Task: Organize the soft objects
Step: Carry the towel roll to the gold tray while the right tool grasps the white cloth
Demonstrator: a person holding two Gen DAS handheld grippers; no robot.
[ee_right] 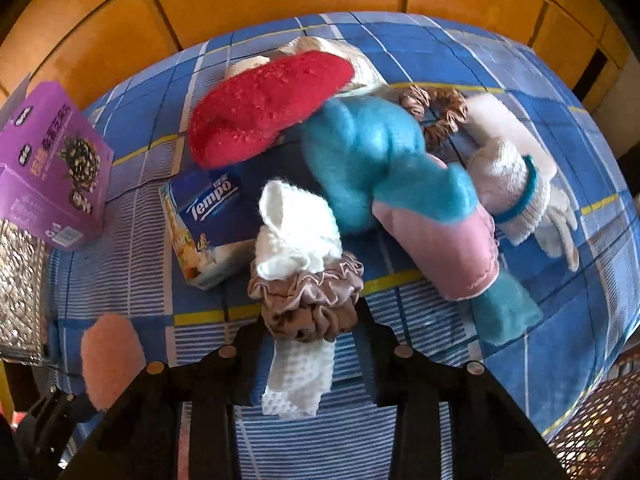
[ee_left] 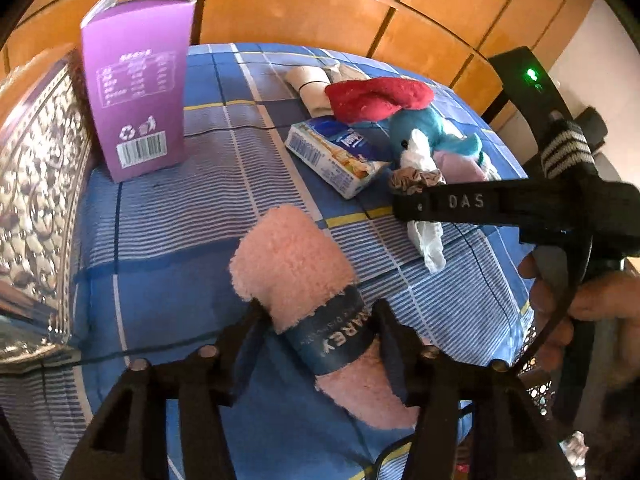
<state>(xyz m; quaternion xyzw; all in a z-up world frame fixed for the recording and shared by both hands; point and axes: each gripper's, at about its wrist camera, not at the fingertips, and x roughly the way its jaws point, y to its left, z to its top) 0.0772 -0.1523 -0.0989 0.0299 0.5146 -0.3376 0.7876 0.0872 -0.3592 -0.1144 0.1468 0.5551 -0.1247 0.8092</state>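
Observation:
My left gripper [ee_left: 320,320] is shut on a rolled pink fluffy towel [ee_left: 288,256] with a dark blue paper band, held above the blue checked cloth [ee_left: 168,240]. My right gripper [ee_right: 312,328] is shut on a white waffle cloth [ee_right: 296,232] bundled in a brown satin scrunchie [ee_right: 308,300]; it also shows in the left wrist view [ee_left: 416,196]. Behind it lie a red fluffy sock [ee_right: 268,100], a blue and pink plush toy [ee_right: 384,160], white knit gloves with a blue band [ee_right: 516,192] and a second brown scrunchie [ee_right: 436,112].
A purple carton [ee_left: 140,92] stands at the far left of the cloth. A Tempo tissue pack [ee_right: 208,216] lies left of the pile. A rolled beige cloth [ee_left: 312,84] lies at the back. A patterned silver surface [ee_left: 36,184] borders the left edge. Orange wooden panels [ee_left: 320,4] stand behind.

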